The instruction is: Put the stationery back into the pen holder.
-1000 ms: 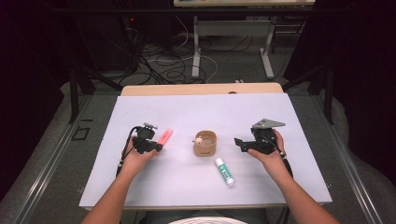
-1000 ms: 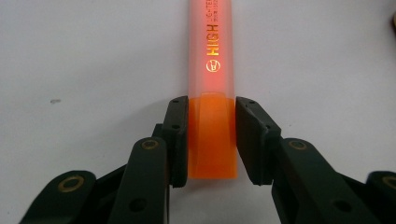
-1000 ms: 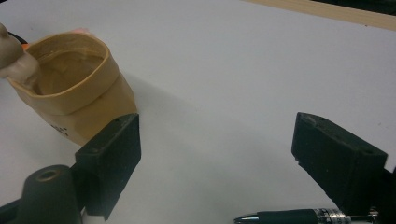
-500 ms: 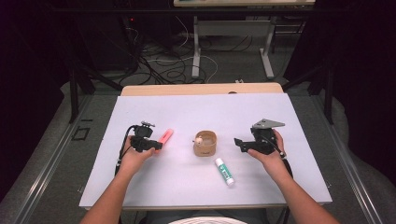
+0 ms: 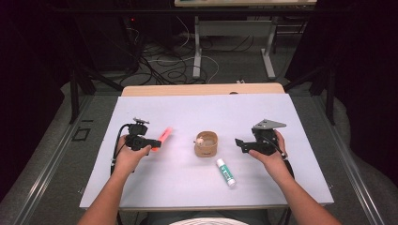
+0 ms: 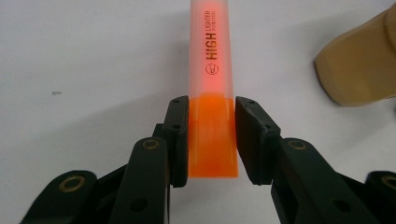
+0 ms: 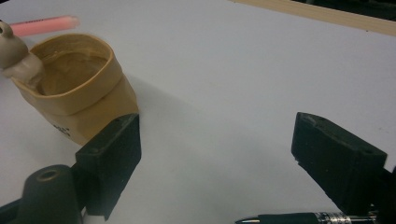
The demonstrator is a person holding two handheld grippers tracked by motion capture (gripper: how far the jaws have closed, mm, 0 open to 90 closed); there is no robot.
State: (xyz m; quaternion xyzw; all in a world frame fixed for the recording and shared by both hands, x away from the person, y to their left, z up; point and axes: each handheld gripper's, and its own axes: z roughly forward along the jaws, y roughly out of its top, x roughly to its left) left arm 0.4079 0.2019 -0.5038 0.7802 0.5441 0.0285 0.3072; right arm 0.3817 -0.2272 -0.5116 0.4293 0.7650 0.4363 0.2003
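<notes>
1. The left gripper (image 6: 211,140) has its two black jaws closed on the orange end of a highlighter (image 6: 212,84), pads pressed flat against both sides of it.
2. From above, the highlighter (image 5: 163,136) sticks out of the left gripper (image 5: 152,143) toward the middle of the white table (image 5: 187,187), slanting up and away from the person's left hand (image 5: 127,157).
3. Its pale translucent cap end points toward a small tan pot (image 5: 206,144), which stands near the table's centre, well apart from the highlighter's tip.
4. The right gripper (image 5: 240,144) hangs to the other side of the tan pot, in the right hand (image 5: 270,152); its jaws stand wide apart with nothing between them.
5. In the right gripper view the tan pot (image 7: 77,88) sits just past one jaw, a little figure (image 7: 16,53) perched on its rim.
6. A glue stick (image 5: 225,171) lies on the table nearer the person, between the pot and the right hand.
7. A black pen (image 7: 299,217) shows at the bottom of the right gripper view.
</notes>
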